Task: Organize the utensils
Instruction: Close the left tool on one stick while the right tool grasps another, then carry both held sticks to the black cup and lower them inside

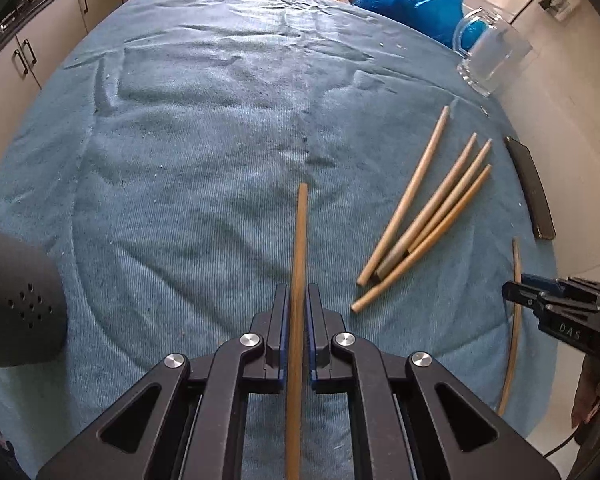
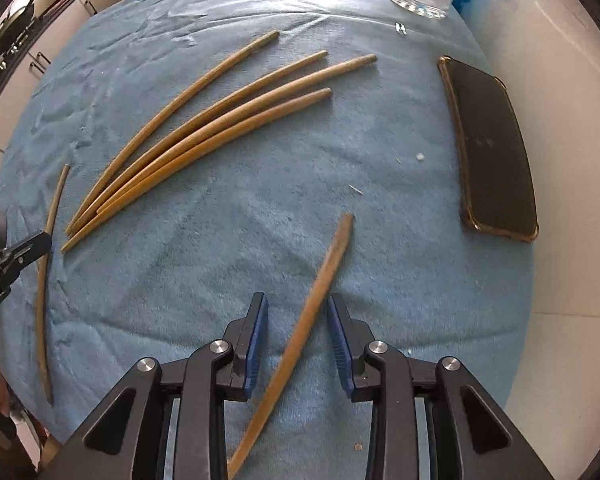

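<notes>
handling thin wooden sticks, prob chopsticks: light, stiff, round + smooth, so likely to roll or pivot in the pads if pinched off-centre. best grabbed mid-length, pads square across the shaft. tapered tips = poor hold.

left gripper: clamped tight on left stick, pads pressed to both sides, shaft running straight fwd between them, tip sticking out over the blue cloth. looks secure, aligned w/ fingers.

right gripper: partly apart, right stick lying slantwise between the blue pads, gaps visible both sides, so not gripped. blurred, can't tell if resting on cloth or just off it. skewed vs jaws, would prob twist on closing unless squared up first.

pile: four sticks fanned on cloth, butts bunched, tips spread, between the two grippers. well apart from both pads.

phone near cloth's right edge, glass mug at far corner, blue bag behind. none touching the sticks.
</notes>
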Available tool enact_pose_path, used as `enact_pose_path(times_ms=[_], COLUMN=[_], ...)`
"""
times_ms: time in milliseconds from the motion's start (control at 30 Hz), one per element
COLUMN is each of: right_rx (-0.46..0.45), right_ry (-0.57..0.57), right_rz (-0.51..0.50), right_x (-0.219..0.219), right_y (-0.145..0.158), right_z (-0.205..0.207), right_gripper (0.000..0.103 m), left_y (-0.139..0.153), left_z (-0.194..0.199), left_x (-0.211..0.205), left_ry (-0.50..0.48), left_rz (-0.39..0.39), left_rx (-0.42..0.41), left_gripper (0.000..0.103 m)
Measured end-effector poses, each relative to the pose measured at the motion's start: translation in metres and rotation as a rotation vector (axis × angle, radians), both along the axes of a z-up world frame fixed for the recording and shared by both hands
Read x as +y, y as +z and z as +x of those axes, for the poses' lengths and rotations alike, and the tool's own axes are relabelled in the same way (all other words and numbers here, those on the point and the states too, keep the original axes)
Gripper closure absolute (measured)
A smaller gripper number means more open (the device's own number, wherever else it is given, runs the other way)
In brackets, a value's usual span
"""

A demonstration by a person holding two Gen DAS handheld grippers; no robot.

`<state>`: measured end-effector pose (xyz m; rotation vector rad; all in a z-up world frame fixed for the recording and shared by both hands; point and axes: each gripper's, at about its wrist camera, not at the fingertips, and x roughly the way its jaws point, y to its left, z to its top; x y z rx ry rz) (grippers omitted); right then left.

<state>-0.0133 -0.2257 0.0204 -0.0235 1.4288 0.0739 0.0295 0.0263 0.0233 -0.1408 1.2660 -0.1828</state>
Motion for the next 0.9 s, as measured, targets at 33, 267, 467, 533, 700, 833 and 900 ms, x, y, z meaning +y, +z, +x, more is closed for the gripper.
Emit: enact_pose_path(times_ms=[33,267,467,533,700,833,900], right_rx=[0.005,0.007,-0.112,-0.137,-0.249,-0.361,-0.407], right_ry=[-0.002,0.014,0.079,0.054,0.057,0.061,0.062], right_rz=[0.004,0.001,-0.058,0.015,0.093,0.148,0.171], right_x=[0.001,0.005,0.027,0.024,0.027,0.039,0.041], right_y=[0.000,0.003,0.008,0.012,0.038,0.062,0.074], right_z=[0.003,0.026,0.010,0.001,-0.030,-0.061,-0.069], right_gripper=[0.070,0.083,0.096,0.096,0.096,0.096,0.096], left_y=[0.000,0.000,0.006,0.017,0.054,0.080,0.091], left_z=[0.002,0.010,-0.004,-0.017,-0.053,-0.086,-0.099], left_x=[0.000,-0.003,-0.001,0.002,0.008,0.015,0.018], left_ry=[0.001,-0.018,-0.036,-0.043,-0.073,-0.089,-0.091], left_rz=[0.001,0.019,-0.025,-0.031,-0.090,-0.130,-0.147], left_rx=[0.002,0.012,-0.044,-0.097,-0.242,-0.341,-0.371], left_gripper=[0.096,0.096,0.097,0.097,0.097,0.097,0.097])
